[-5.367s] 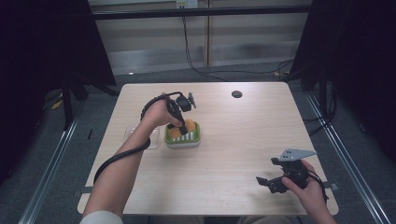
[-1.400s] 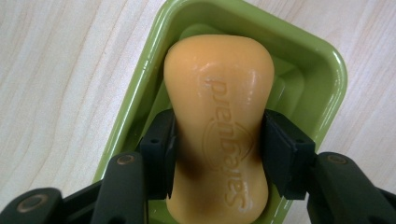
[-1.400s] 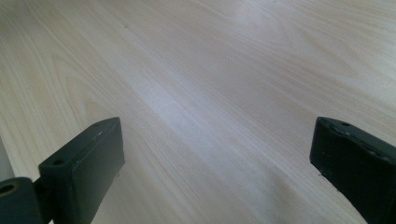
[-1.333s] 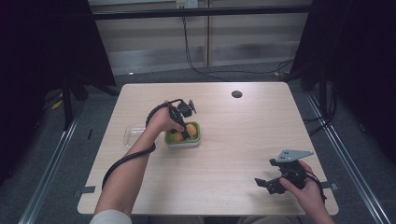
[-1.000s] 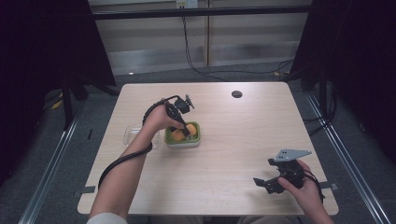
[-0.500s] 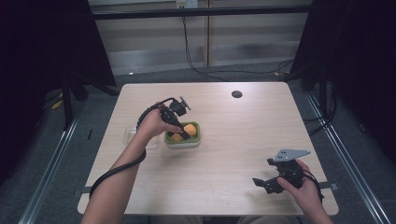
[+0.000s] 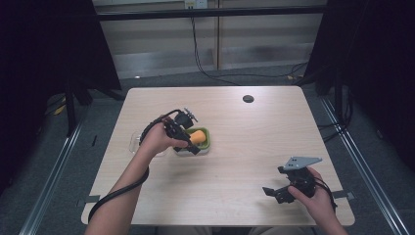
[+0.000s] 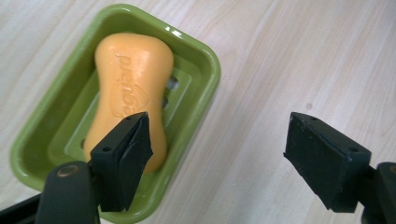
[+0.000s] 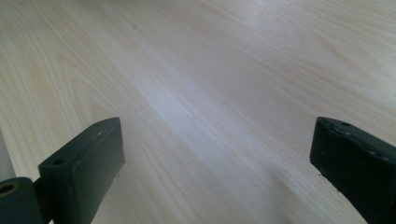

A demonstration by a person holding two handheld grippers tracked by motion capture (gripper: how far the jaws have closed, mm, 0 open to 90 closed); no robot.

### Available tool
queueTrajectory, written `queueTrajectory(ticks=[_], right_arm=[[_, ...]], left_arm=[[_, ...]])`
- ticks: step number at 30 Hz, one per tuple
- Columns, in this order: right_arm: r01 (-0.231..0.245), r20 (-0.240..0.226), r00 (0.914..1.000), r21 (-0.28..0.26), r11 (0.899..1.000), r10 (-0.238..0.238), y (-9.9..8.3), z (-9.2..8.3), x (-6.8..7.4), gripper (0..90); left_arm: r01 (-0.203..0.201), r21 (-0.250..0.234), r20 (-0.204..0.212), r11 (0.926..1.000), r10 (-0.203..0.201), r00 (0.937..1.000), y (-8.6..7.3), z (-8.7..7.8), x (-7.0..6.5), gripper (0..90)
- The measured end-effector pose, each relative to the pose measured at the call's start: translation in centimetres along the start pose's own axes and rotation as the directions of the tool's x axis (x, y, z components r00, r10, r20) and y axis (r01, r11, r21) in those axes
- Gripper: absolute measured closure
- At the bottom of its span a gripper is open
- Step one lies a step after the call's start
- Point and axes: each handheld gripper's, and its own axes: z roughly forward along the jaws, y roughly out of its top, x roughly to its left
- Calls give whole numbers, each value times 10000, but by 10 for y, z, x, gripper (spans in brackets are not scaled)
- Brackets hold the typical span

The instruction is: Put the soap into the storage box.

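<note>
Resting lengthwise in a green soap dish [image 8: 51, 135], an orange bar of soap [image 8: 128, 100] lies flat on the dish's slotted floor, its embossed face turned up, apparently so that it can drain and stay put inside the raised rim. The left gripper [image 7: 190, 142] hangs just above the dish with its jaws spread; they have just been opening, and nothing is pinched between them. In the left gripper view one black jaw sits over the near end of the soap while the other stands out over bare wood beside the dish, a stance that reads as a release, with the tool freeing the bar instead of closing on it. The dish itself stands on the wooden table [image 7: 244, 161], toward the left-centre of the top, and the person's left hand [image 7: 156, 141] holds the tool at its left edge. A clear lid or tray [image 7: 134, 144] lies flat just left of the dish, partly hidden by that hand, perhaps waiting to cover it; its exact shape cannot be made out. Well apart from the dish, toward the table's near right corner, the right gripper [image 7: 274, 192] is held low over bare wood with jaws wide and empty, seemingly parked out of the way while the other does the work. A small dark round fitting [image 7: 248, 99] marks the tabletop beyond the dish, toward the far edge.
</note>
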Motion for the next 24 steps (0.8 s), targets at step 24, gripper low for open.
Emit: queueTrajectory(ticks=[24], right_arm=[[61, -23, 10000, 50, 10000, -61, 0, 1, 1, 28]], left_arm=[[324, -834, 130, 9960, -314, 9994, -27, 23, -21, 165]])
